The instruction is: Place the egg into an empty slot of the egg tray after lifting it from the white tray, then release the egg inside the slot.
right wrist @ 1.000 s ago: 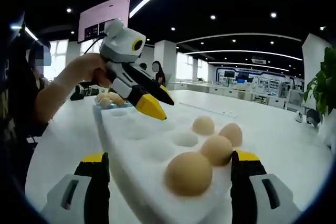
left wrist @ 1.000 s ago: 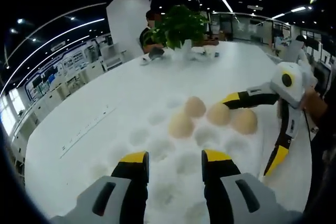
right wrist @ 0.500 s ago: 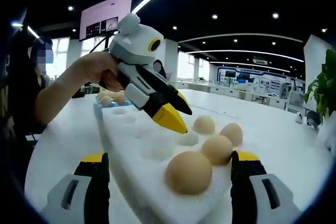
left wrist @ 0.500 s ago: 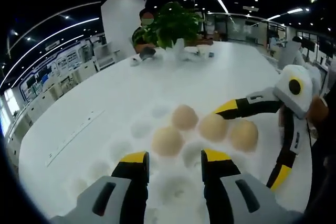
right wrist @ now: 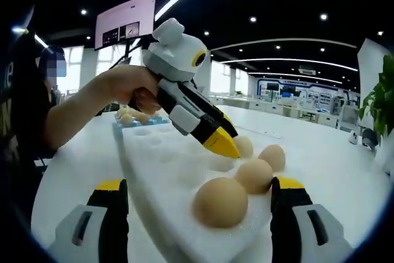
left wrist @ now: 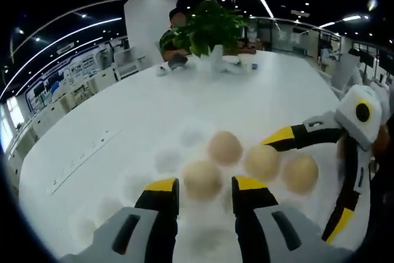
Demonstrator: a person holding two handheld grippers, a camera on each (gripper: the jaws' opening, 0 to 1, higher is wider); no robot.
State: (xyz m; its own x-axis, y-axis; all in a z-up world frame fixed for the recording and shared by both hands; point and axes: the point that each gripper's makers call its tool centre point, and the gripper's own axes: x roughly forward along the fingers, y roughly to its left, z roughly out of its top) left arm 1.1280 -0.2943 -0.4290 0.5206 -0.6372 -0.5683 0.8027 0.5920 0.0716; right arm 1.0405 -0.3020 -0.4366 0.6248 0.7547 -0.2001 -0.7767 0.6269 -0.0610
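No writing is readable; the left gripper has jaws apart either side of an egg in the tray, whether touching I cannot tell. The right gripper is wide open, straddling the tray's near end; bare table lies beyond

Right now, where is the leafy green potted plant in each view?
Left gripper view: the leafy green potted plant is at top centre, on the table's far end.
Right gripper view: plant at the far right edge.
Shared landmark: the white foam egg tray holding four tan eggs.
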